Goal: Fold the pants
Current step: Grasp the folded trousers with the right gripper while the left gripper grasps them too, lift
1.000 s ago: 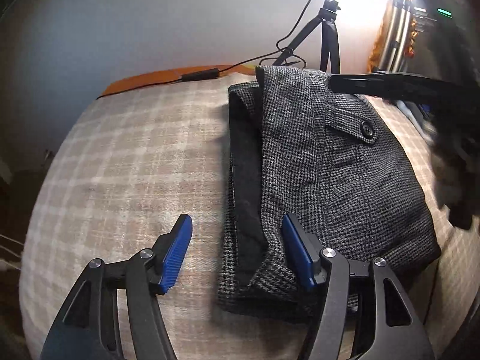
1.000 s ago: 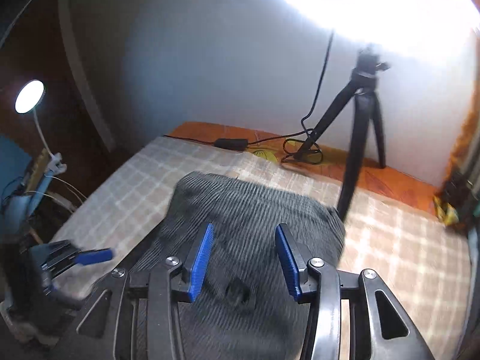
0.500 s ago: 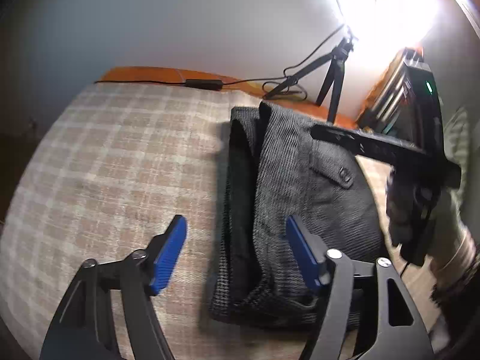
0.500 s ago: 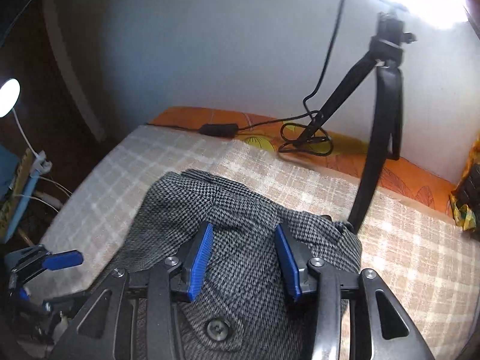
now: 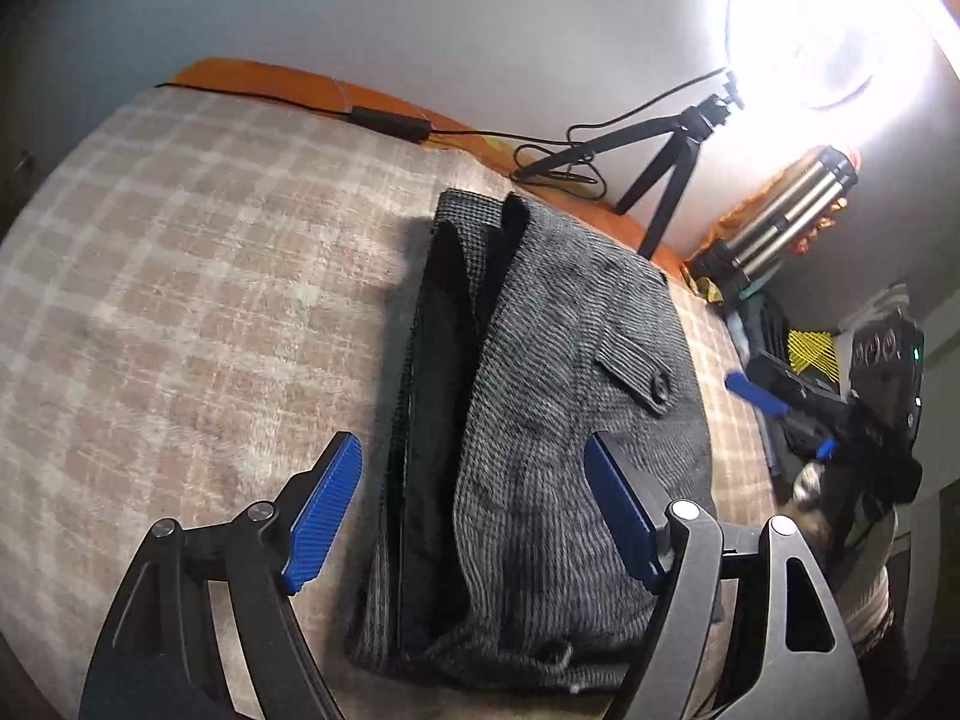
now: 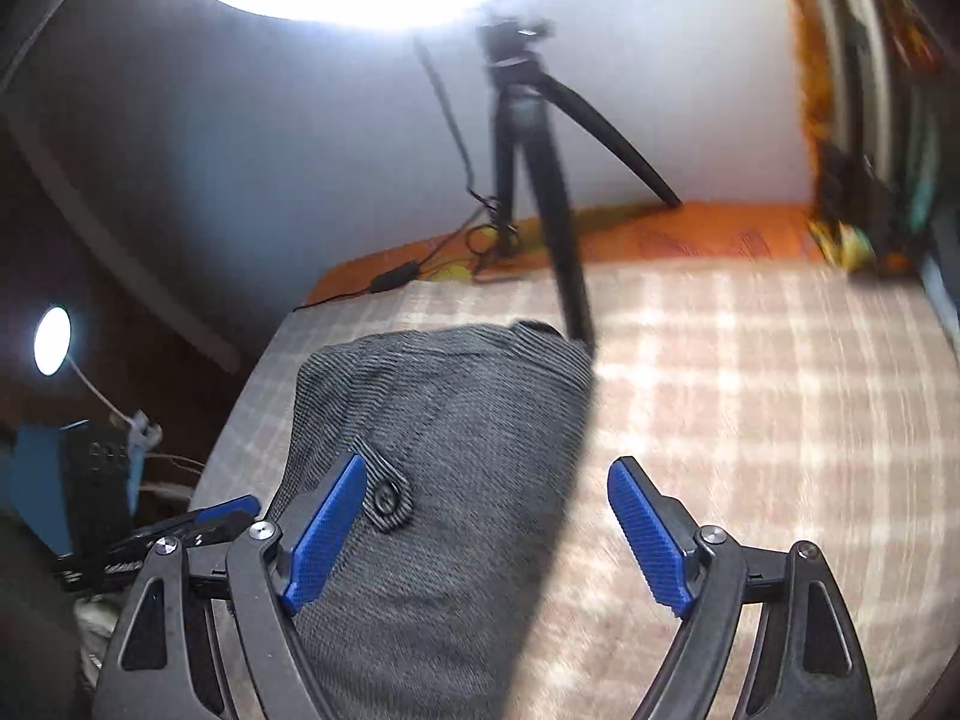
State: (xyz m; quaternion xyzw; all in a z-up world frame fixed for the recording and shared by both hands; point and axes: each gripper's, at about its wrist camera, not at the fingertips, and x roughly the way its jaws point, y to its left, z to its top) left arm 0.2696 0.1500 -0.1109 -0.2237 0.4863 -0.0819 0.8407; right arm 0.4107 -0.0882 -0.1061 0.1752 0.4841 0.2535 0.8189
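Now folded pants (image 5: 558, 420) on checked blanket (image 5: 198, 300), both grippers spread wide above

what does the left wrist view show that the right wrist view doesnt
Only the left wrist view shows the dark inner layers along the pants' folded edge and the metal flask. Only the right wrist view shows the small round lamp. Both show the folded pants with their pocket button, the plaid cover, the tripod and both claws open.

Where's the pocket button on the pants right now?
In the left wrist view the button sits on the pants' right half, toward the right tool. The right wrist view shows it beside that tool's left finger.
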